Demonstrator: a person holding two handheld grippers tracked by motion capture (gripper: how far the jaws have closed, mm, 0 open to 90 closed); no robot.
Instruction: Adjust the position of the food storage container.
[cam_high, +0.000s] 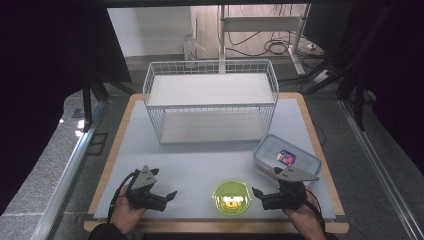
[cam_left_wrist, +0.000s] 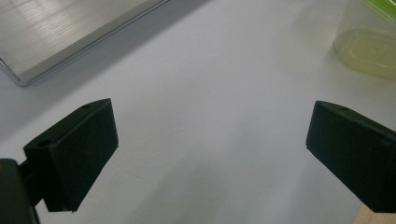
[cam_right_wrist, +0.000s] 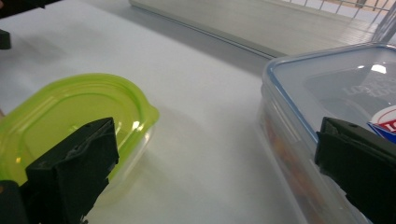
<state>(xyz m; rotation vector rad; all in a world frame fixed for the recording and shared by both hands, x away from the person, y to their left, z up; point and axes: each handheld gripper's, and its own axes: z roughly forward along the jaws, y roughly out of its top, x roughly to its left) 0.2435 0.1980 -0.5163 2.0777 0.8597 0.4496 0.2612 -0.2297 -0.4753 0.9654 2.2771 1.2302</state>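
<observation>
The left gripper rests low on the table, jaws spread wide and empty, seemingly waiting. Between the grippers sits the green-lidded container, unobstructed, while the right gripper, equally wide and empty, points towards it. The clear lidded box lies just right, the wire basket well behind.

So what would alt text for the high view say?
Two hand-held grippers, left gripper and right gripper, rest open on a grey table beside a green-lidded container. A clear lidded box and a white wire shelf stand behind.
</observation>
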